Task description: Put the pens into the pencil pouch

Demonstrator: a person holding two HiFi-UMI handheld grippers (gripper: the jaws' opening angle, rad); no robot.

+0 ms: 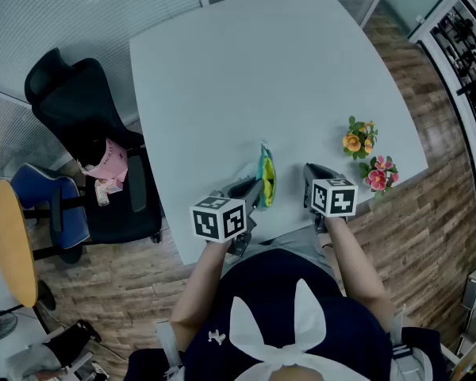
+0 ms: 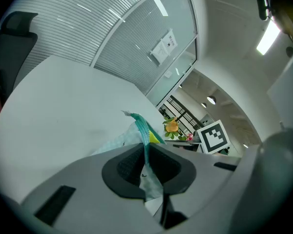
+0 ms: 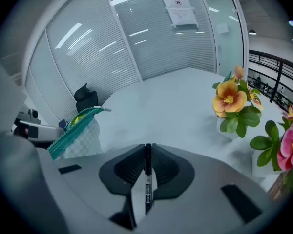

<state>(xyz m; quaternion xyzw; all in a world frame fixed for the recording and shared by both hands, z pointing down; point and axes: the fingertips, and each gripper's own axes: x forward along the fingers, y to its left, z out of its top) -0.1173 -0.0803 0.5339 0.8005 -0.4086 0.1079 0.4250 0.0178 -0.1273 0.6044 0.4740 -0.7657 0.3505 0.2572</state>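
The right tool (image 3: 147, 152) has its jaws pressed together on a slim black pen (image 3: 147, 179). The pen lies along the jaw line, running straight up and down the middle of the right gripper view, with its tip just past the pads. The left tool (image 2: 145, 152) pinches a fold of the pencil pouch (image 2: 136, 130). The pale checked fabric is pinned between its pads, and the teal zipper edge rises toward the upper middle of the left gripper view.

From the pen, the pouch (image 3: 77, 130) lies toward the left of the frame, near but apart. Its zipper mouth gapes, showing yellow lining, and is turned up and to the right, roughly toward the pen. In the head view the pouch (image 1: 266, 179) stands on edge between the two tools. It is gripped by the left tool (image 1: 252, 190) and sits just left of the right tool (image 1: 316, 173), its long axis running up the frame. I cannot tell whether its bottom rests on the table (image 1: 262, 70). My judgement is that the pen must travel left and tip its point down into that mouth.

A notice sheet (image 3: 178, 6) hangs on the glass wall at the upper middle, its print too small to read. Pale print on the pen's barrel is equally illegible. The marker cube (image 1: 334, 198) carries only black-and-white squares.
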